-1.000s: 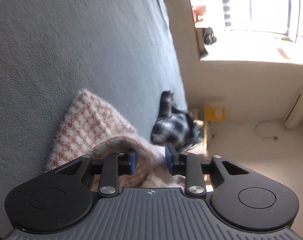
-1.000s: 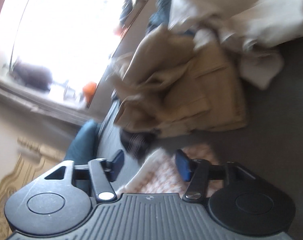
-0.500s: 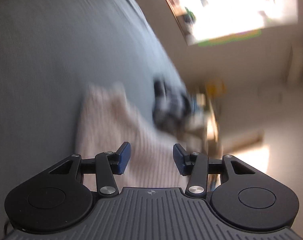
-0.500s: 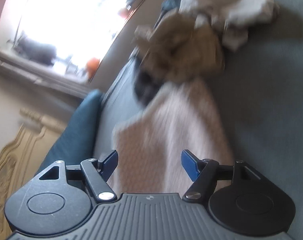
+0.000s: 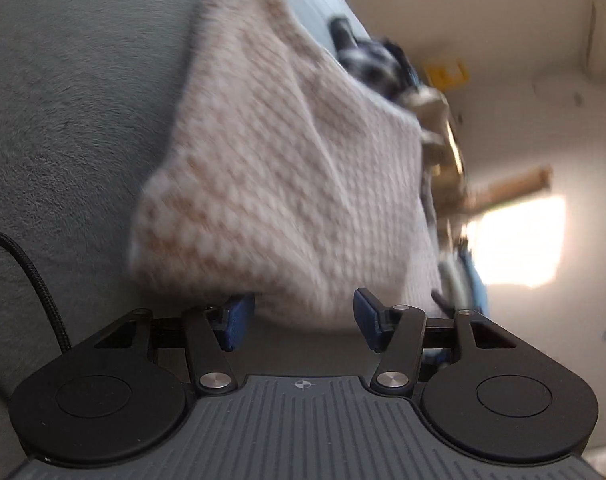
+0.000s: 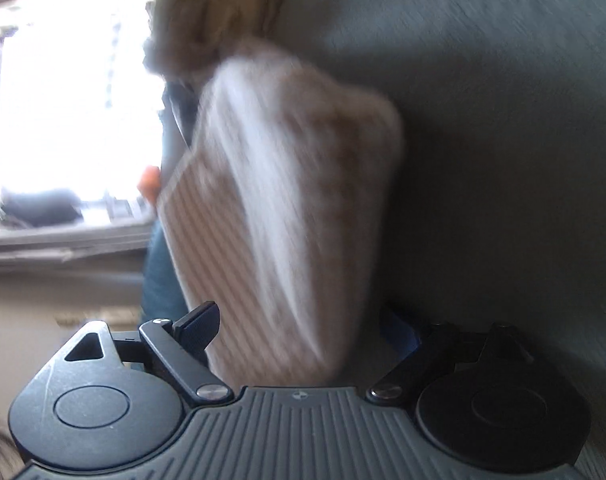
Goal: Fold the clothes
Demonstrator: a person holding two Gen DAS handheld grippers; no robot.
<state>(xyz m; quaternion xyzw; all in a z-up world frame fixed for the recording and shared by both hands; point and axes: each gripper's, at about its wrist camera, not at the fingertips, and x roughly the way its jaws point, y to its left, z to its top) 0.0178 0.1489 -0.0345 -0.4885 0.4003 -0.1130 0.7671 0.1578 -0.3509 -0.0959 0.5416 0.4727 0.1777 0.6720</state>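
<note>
Entry: your checked knit garment (image 5: 287, 168) now lies as a compact folded bundle on the grey bed (image 5: 71, 80), near the edge where the bed drops off toward the room. A second ago it was a looser heap pinched in your left gripper (image 5: 303, 316); since then it has flattened out and both views have pulled back from it. My reading: this fold is finished and the piece has been released, so it is ready to be left or stacked.

Left gripper: jaws have just been opening and now stand moderately spread. The near edge of the bundle sits between and just ahead of the blue pads (image 5: 237, 320), but they do not press on it. Nothing held.

Right gripper (image 6: 303, 330): jaws have just been opening too, now spread wide. The near end of the bundle lies between them; the blur hides exact clearance, yet no pinch shows. Nothing held.

Beyond the bundle, toward the far edge of the bed, the unfolded pile of beige clothes (image 6: 207, 20) waits; a dark checked item (image 5: 371, 60) lies just past the bundle in the left view. Next pick likely comes from there.
</note>
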